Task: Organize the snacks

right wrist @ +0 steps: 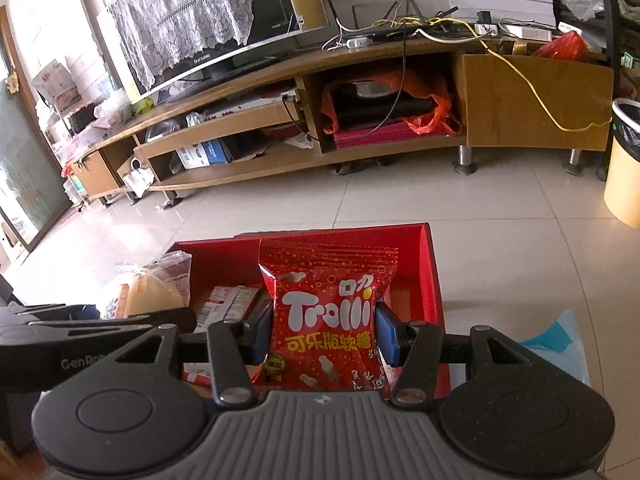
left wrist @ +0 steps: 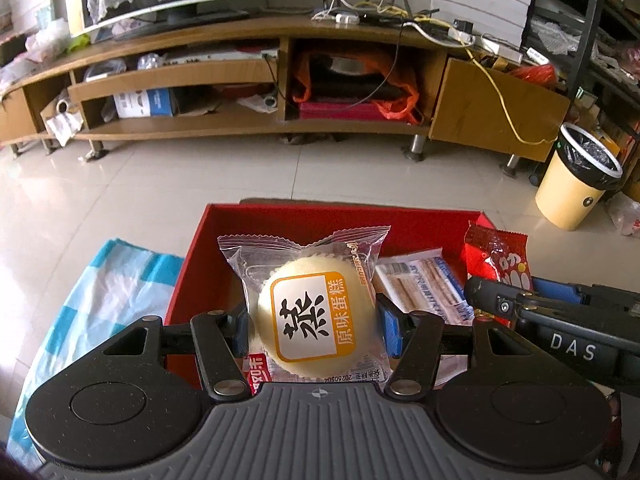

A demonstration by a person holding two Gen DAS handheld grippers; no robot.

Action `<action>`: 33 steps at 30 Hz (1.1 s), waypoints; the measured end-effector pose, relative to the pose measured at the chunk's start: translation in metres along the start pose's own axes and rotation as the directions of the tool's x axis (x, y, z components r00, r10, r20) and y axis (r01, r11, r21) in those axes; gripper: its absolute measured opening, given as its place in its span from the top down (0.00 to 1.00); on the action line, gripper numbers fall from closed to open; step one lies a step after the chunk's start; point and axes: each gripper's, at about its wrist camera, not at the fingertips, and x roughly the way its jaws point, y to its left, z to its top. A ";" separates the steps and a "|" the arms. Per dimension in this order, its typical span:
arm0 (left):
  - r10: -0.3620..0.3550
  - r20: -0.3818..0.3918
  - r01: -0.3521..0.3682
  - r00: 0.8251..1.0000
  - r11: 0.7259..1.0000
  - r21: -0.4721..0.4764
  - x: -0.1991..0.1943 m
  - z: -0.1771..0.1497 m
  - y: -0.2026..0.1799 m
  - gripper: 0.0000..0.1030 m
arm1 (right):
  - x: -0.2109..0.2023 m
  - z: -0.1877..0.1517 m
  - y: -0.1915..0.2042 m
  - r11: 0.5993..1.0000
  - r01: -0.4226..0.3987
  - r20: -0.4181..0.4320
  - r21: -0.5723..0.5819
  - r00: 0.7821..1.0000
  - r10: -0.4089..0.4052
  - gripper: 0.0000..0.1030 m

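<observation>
Left gripper (left wrist: 314, 326) clamped on wrapped steamed cake (left wrist: 316, 312), right gripper (right wrist: 322, 334) clamped on red Trolli gummy bag (right wrist: 326, 320), both held above open red box (left wrist: 340, 218) on floor.

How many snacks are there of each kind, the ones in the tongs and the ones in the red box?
Steamed cakes in clear wrappers: 1, the steamed cake held in the left tongs.
Red gummy bags: 1, the Trolli bag held in the right tongs.
White and blue striped packets lying in the red box: 1, the striped packet.
Total: 3 snacks that show clearly.
</observation>
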 end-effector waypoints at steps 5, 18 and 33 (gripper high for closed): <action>0.022 -0.009 -0.022 1.000 1.000 0.007 0.008 -0.001 0.003 0.37 | 0.016 -0.002 0.000 1.000 0.006 -0.036 -0.013 0.999 -0.006 0.50; 0.041 -0.004 -0.041 0.999 0.999 0.000 0.001 -0.003 0.013 0.29 | 0.015 0.000 -0.005 1.000 0.010 -0.022 0.012 1.000 -0.010 0.49; 0.012 0.008 -0.012 1.000 1.000 0.013 -0.032 -0.016 0.007 0.18 | -0.020 -0.009 0.013 1.000 0.007 -0.013 -0.008 1.000 -0.007 0.49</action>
